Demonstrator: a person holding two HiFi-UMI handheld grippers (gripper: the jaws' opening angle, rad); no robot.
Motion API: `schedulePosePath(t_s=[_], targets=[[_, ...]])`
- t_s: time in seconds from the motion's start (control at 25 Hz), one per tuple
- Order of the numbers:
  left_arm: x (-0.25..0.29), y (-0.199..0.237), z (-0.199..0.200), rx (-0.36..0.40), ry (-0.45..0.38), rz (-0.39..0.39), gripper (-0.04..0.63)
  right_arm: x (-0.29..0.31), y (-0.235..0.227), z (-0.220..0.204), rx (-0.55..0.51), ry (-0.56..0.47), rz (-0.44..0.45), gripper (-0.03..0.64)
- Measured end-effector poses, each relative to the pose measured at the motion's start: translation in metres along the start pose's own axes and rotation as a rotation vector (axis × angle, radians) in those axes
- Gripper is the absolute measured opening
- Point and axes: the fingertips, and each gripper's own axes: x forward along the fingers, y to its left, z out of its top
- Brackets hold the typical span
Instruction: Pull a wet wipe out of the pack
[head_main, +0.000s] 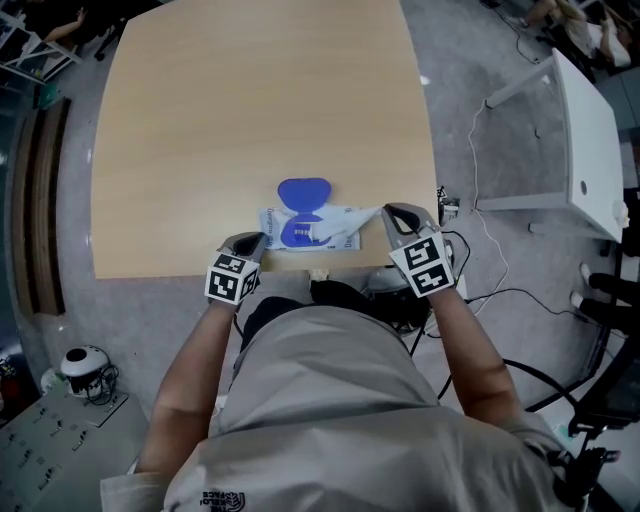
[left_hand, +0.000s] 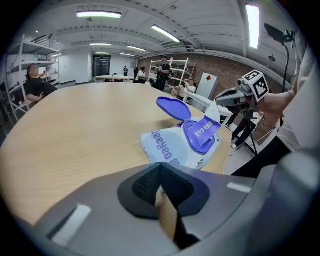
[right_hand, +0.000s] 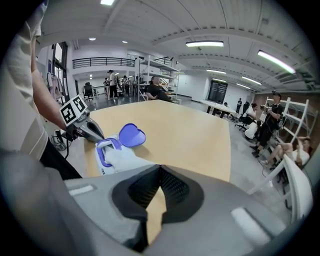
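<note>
Step in hand: extraction of wet wipe from pack. Pack lies flat on table near the front edge, just ahead of the operator, w/ blue flip lid folded open to the far side. R gripper: fingers closed on the free end of the wipe, which is stretched from the pack opening to the right; the right gripper view shows the white sheet running in under the closed tips. L gripper: fingers together, nothing between them, tip at the left end of the pack; contact w/ the pack cannot be confirmed. Judgement: wipe is partly out, its tail not yet free of the opening. Procedure: hold the left end of the pack down w/ the L tip before pulling further, else the pack is likely to slide or lift w/ the sheet. Pull R gripper in line w/ the sheet, up and away from the opening, at a steady rate. Avoid jerks, as wet sheet may tear or drag the next wipe out. Keep R grip firm until the tail clears.
</note>
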Motion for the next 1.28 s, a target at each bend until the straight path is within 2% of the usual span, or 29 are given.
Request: schedulePosePath(t_s=[0.36, 0.6, 0.84, 1.08, 1.28], targets=[[-0.003, 0.001, 0.005, -0.026, 0.018, 0.029, 0.006, -0.025, -0.017, -0.001, 0.01, -0.022, -0.085, 0.002], [-0.029, 0.003, 0.012, -0.021, -0.041, 0.069, 0.006, -0.056, -0.011, 0.007, 0.007, -0.06, -0.157, 0.003], [-0.068, -0.013, 0.031, -0.037, -0.162, 0.054, 0.006, -0.087, -0.011, 0.012, 0.013, -0.096, -0.222, 0.002], [-0.153, -0.061, 0.053, 0.03, -0.337, -0.006, 0.006, -0.128, 0.019, 0.02, 0.015, -0.141, -0.301, 0.002], [-0.229, -0.1, 0.047, 0.082, -0.44, -0.038, 0.006, -0.171, 0.058, 0.03, 0.032, -0.198, -0.328, 0.002]])
